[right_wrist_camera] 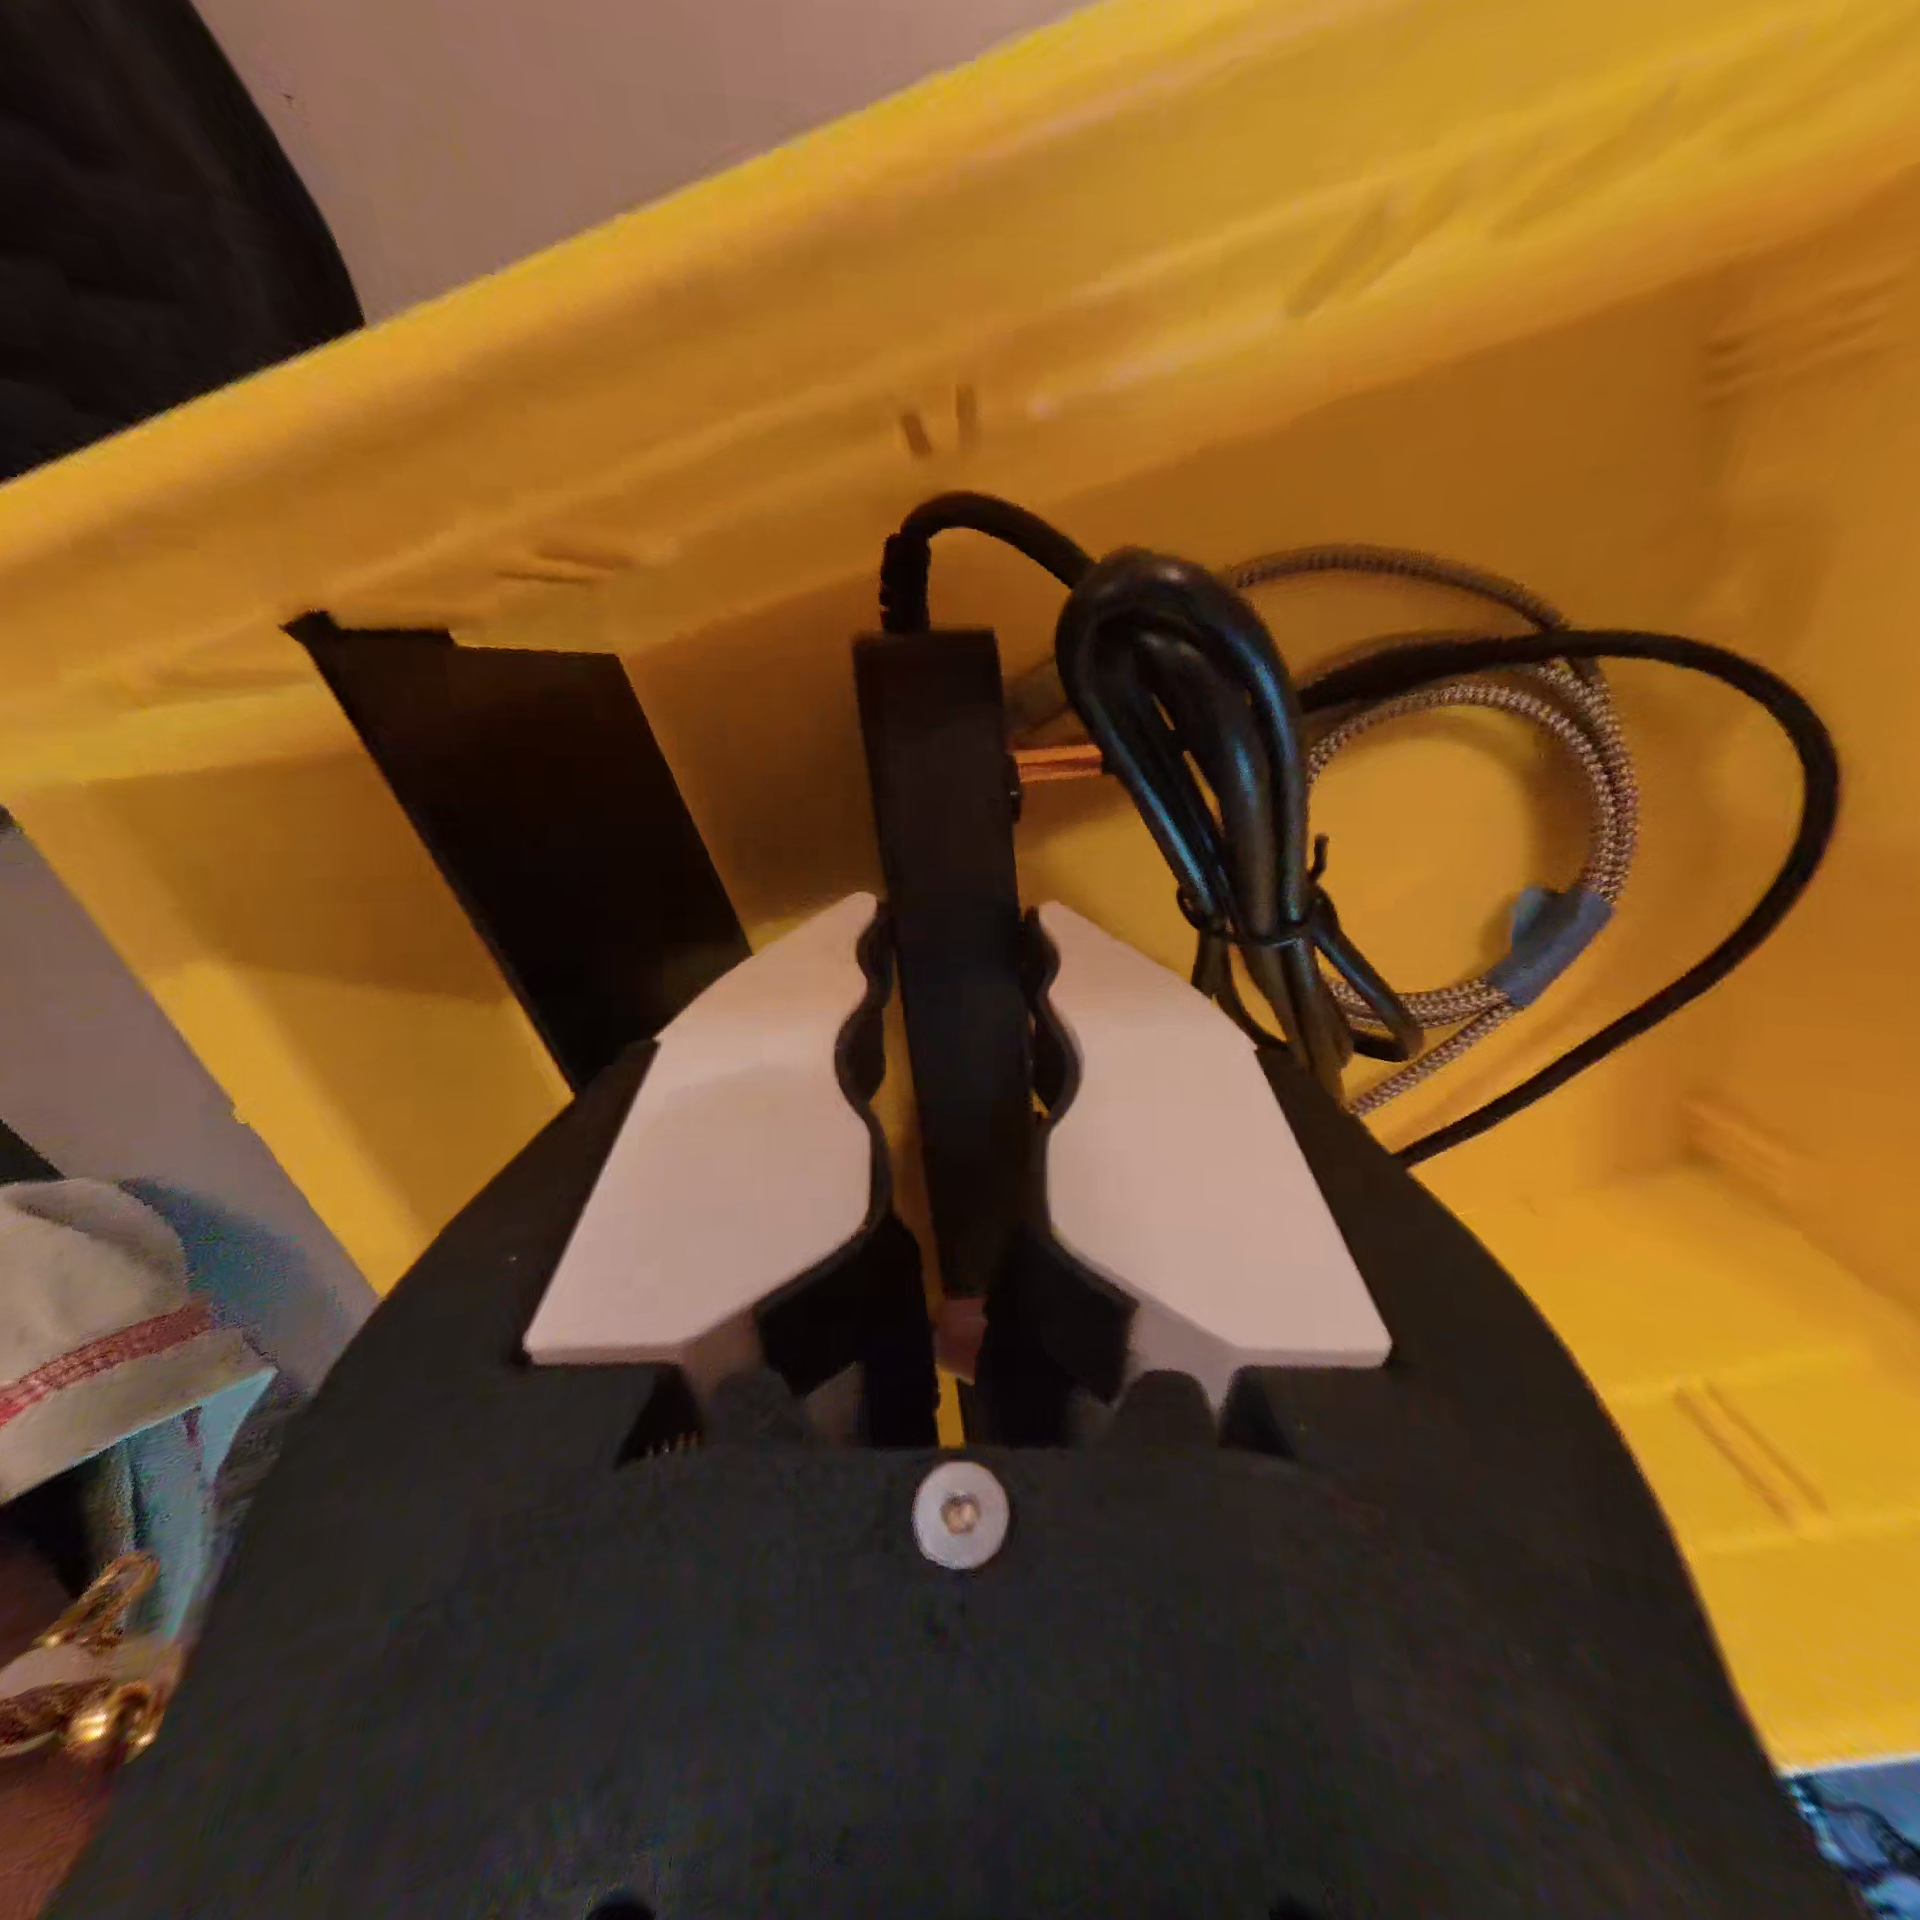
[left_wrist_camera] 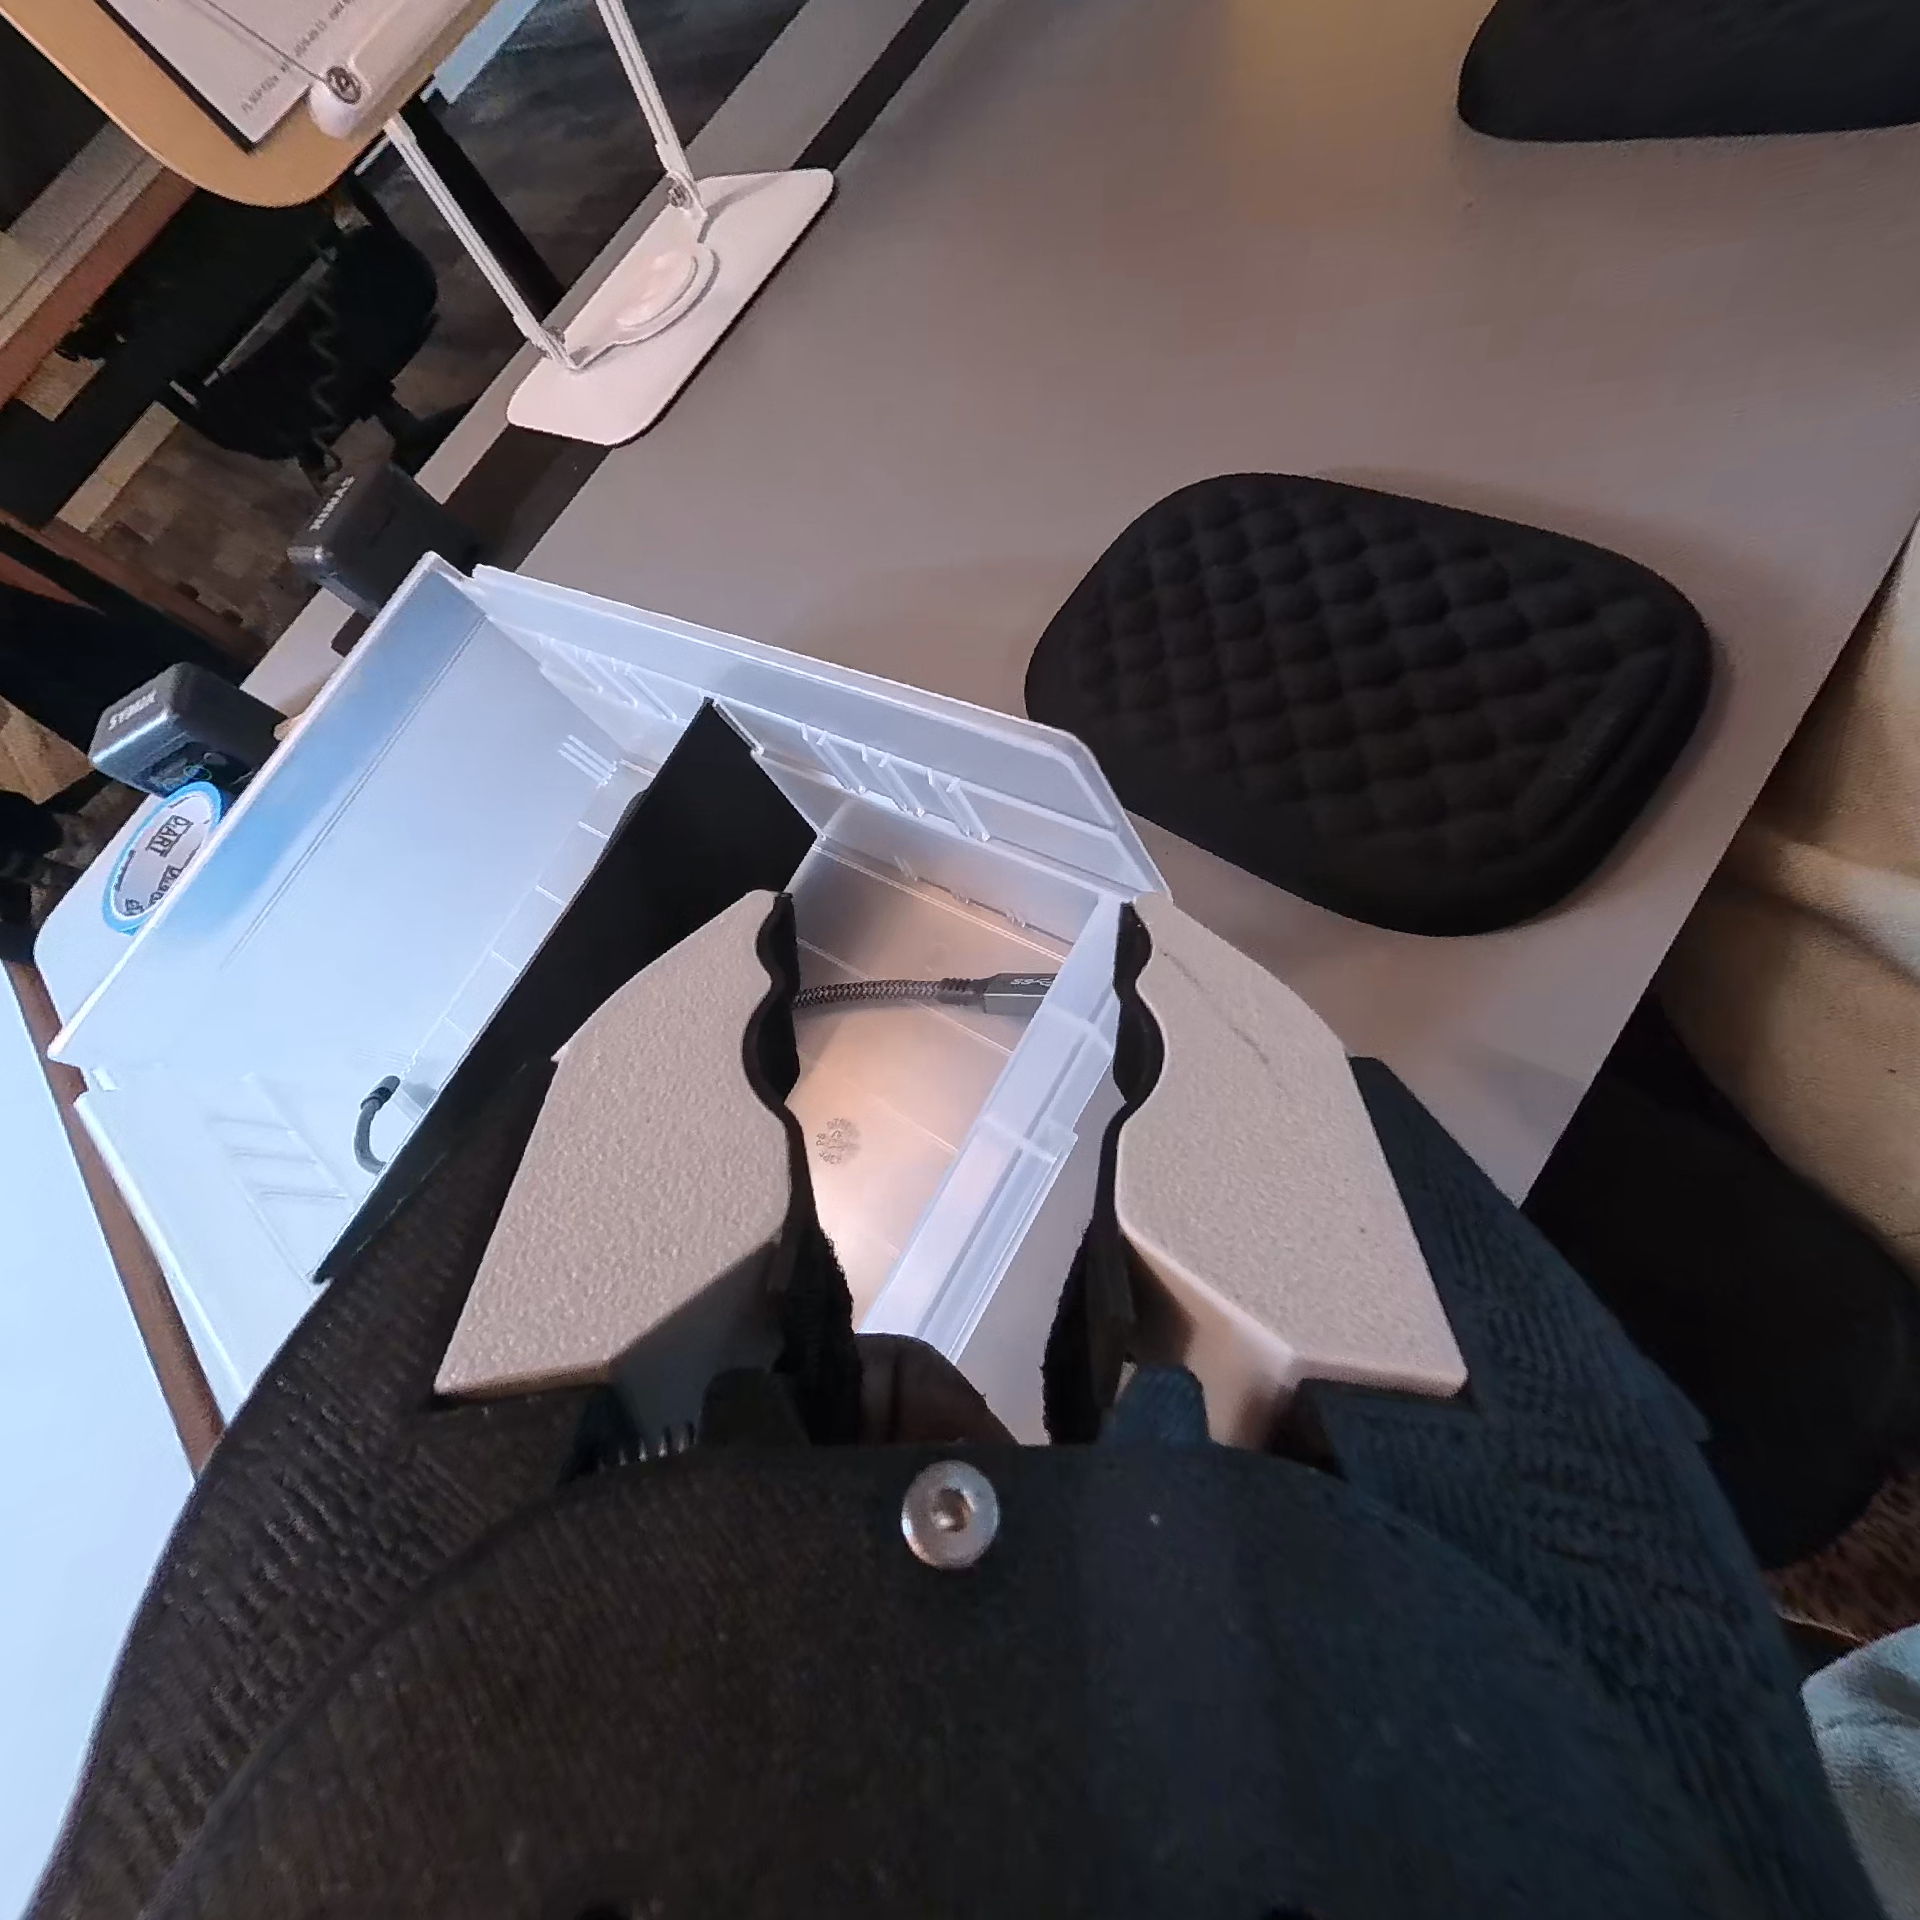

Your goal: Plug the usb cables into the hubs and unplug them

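In the left wrist view my left gripper [left_wrist_camera: 951, 914] is open above a clear plastic bin [left_wrist_camera: 312, 852]. A grey braided USB cable [left_wrist_camera: 883, 992] with a grey plug lies on the bin floor just beyond the fingertips. A black divider [left_wrist_camera: 665, 883] splits the bin. In the right wrist view my right gripper [right_wrist_camera: 956, 925] is shut on a black USB hub [right_wrist_camera: 940, 831], held on edge inside a yellow bin [right_wrist_camera: 1143, 312]. The hub's black cord [right_wrist_camera: 1174, 727] is bundled with a tie. A braided cable [right_wrist_camera: 1538, 862] is plugged into the hub's side.
A black quilted case [left_wrist_camera: 1371, 696] lies on the grey table [left_wrist_camera: 1143, 312] right of the clear bin. A white stand [left_wrist_camera: 665, 301] sits at the back left. A blue tape roll [left_wrist_camera: 166, 862] lies left of the bin. A black divider [right_wrist_camera: 520, 810] stands in the yellow bin.
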A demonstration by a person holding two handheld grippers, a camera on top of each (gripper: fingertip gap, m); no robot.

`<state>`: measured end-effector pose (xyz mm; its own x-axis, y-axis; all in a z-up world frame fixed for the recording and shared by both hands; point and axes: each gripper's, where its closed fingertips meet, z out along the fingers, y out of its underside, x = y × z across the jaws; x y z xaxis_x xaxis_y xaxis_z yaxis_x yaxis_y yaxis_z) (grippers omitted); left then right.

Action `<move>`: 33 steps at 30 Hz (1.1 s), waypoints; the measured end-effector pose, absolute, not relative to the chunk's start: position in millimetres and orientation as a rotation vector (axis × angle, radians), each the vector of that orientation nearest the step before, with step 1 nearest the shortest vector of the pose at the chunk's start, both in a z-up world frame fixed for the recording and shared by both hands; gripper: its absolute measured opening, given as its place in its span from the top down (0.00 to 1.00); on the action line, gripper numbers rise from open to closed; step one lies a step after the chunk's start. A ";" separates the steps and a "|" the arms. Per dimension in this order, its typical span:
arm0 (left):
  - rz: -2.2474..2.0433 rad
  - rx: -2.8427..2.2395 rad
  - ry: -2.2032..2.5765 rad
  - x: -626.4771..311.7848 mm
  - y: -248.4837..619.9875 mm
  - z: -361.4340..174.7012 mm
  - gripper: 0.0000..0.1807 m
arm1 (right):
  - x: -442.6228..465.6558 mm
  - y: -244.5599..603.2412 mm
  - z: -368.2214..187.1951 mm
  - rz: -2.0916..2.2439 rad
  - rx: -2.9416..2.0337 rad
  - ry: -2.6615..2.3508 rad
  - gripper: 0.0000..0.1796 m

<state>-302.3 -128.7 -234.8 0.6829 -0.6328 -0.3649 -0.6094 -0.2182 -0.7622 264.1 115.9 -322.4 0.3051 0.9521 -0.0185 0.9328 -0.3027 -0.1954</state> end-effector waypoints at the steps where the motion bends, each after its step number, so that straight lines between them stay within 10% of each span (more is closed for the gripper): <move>1: -0.028 -1.902 0.965 -303.3 -129.0 -234.2 0.67 | 264.6 117.2 -320.2 0.180 -2.377 -1.768 0.87; 23: 0.013 -1.876 0.937 -309.4 -129.1 -227.0 0.67 | 268.6 117.0 -206.6 -0.048 -1.644 -1.552 0.87; 33: 0.010 -1.874 0.945 -308.1 -127.8 -228.9 0.68 | 276.9 120.8 -236.1 -0.207 -1.749 -1.637 0.87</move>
<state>-308.1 -127.8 -228.9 0.6950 -0.6008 -0.3950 -0.6087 -0.1993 -0.7679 276.9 120.8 -236.1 0.1804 0.8040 0.5666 0.9197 0.0663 -0.3869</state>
